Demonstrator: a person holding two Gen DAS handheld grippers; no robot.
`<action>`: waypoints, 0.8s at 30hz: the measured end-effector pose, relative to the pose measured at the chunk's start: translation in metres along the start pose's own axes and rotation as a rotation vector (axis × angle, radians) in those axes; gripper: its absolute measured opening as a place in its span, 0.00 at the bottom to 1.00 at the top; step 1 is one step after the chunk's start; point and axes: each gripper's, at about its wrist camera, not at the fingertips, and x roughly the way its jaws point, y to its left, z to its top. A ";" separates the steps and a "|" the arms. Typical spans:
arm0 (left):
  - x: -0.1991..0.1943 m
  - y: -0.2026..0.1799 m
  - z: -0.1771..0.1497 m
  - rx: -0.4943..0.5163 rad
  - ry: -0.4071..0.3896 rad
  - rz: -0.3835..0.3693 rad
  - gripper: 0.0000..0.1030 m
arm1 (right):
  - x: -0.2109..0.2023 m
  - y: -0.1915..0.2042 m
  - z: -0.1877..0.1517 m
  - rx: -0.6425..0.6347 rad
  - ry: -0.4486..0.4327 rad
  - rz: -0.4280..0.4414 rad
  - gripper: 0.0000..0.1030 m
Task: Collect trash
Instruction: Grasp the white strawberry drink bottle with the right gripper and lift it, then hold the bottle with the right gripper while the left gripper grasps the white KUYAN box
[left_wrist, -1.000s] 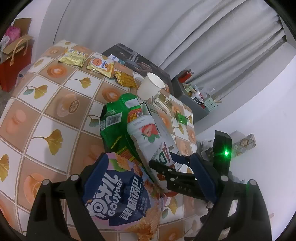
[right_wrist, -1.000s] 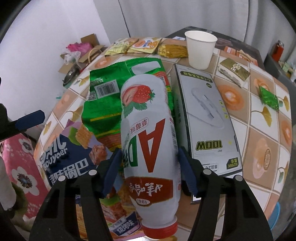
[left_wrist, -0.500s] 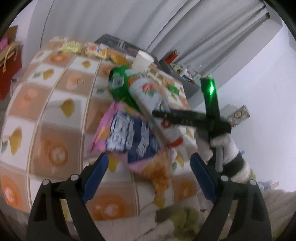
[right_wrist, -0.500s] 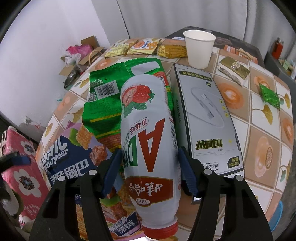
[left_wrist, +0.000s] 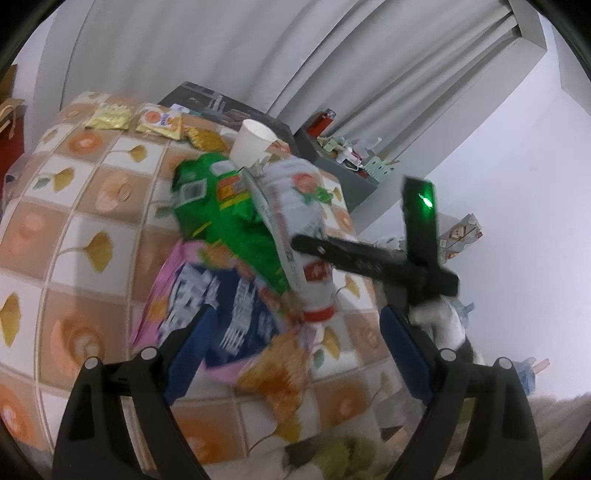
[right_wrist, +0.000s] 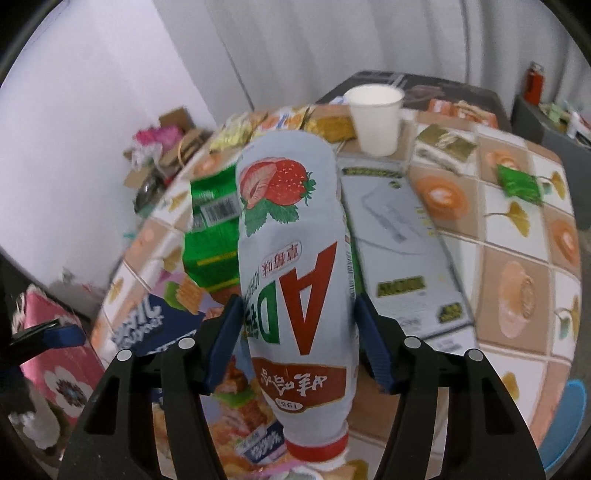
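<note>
My right gripper (right_wrist: 297, 343) is shut on a white strawberry-milk bottle (right_wrist: 295, 258) with a red cap, lifted off the table and tilted; it also shows in the left wrist view (left_wrist: 299, 221). My left gripper (left_wrist: 295, 354) is open and empty, pulled back from the table's near edge. On the tiled table (left_wrist: 74, 229) lie a blue-and-pink snack bag (left_wrist: 221, 317), a green snack bag (left_wrist: 229, 206), a white carton box (right_wrist: 402, 254) and a paper cup (right_wrist: 375, 118).
Small snack packets lie at the table's far edge (left_wrist: 155, 120), and a green sachet (right_wrist: 519, 182) and gold packet (right_wrist: 445, 142) at the right. A grey side shelf with clutter (left_wrist: 351, 155) stands behind. Boxes and bags sit on the floor at left (right_wrist: 162, 147).
My left gripper let go of the blue snack bag, opened and pulled back off the table edge. My right gripper lifted the bottle up from the bags.
</note>
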 end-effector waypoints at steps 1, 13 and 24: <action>0.003 -0.002 0.006 -0.004 0.003 -0.002 0.85 | -0.009 -0.005 -0.002 0.019 -0.013 0.002 0.56; 0.116 -0.012 0.097 -0.143 0.245 -0.045 0.85 | -0.089 -0.094 -0.043 0.353 -0.139 0.044 0.54; 0.213 0.020 0.107 -0.319 0.405 0.098 0.85 | -0.110 -0.127 -0.071 0.504 -0.180 0.143 0.52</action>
